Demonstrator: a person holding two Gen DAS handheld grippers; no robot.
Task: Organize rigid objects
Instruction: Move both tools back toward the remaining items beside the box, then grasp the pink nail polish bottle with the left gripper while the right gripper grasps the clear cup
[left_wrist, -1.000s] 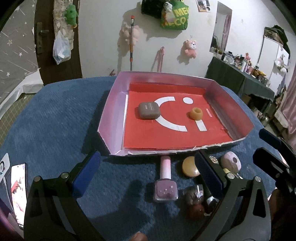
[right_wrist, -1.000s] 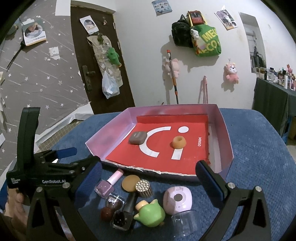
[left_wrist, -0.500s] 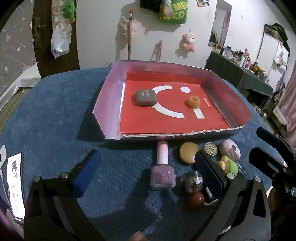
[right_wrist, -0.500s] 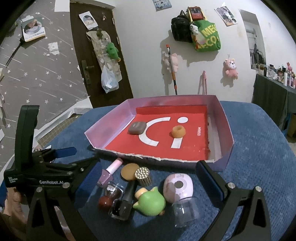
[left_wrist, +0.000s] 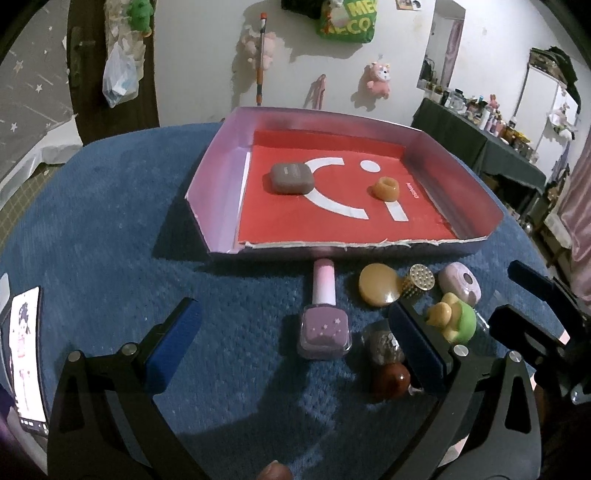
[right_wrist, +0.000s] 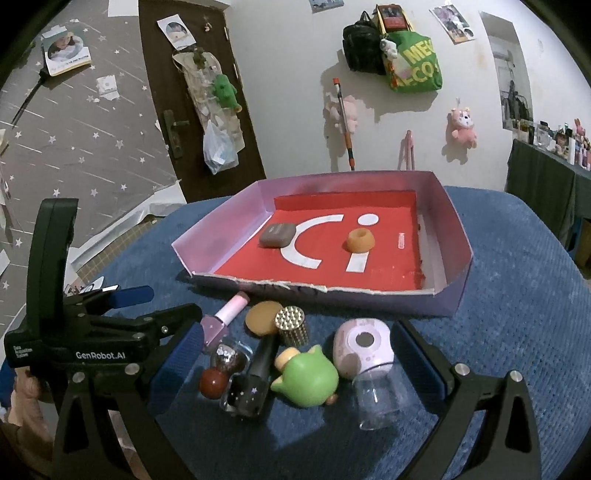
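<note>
A pink-walled tray (left_wrist: 218, 173) (right_wrist: 450, 221) with a red floor holds a brown case (left_wrist: 291, 178) (right_wrist: 277, 235) and an orange ring (left_wrist: 385, 188) (right_wrist: 360, 240). In front of it on the blue cloth lie a purple nail polish bottle (left_wrist: 324, 321) (right_wrist: 221, 322), a tan disc (left_wrist: 379, 289) (right_wrist: 263, 316), a gold studded cylinder (right_wrist: 292, 325), a green figure (right_wrist: 306, 376), a pink round device (right_wrist: 360, 347), a clear cup (right_wrist: 380, 400), a dark bottle (right_wrist: 251, 384) and a brown-capped jar (left_wrist: 388, 363). My left gripper (left_wrist: 291, 345) is open around the purple bottle. My right gripper (right_wrist: 299, 369) is open over the pile.
A phone (left_wrist: 26, 362) lies at the cloth's left edge. The right gripper's body (left_wrist: 546, 332) stands at the right in the left wrist view; the left gripper's body (right_wrist: 85, 332) is at the left in the right wrist view. A door and wall stand behind.
Both grippers have drawn back and lowered toward the pile; the objects in front of the tray now sit higher between the fingers. Nothing has been picked up.
</note>
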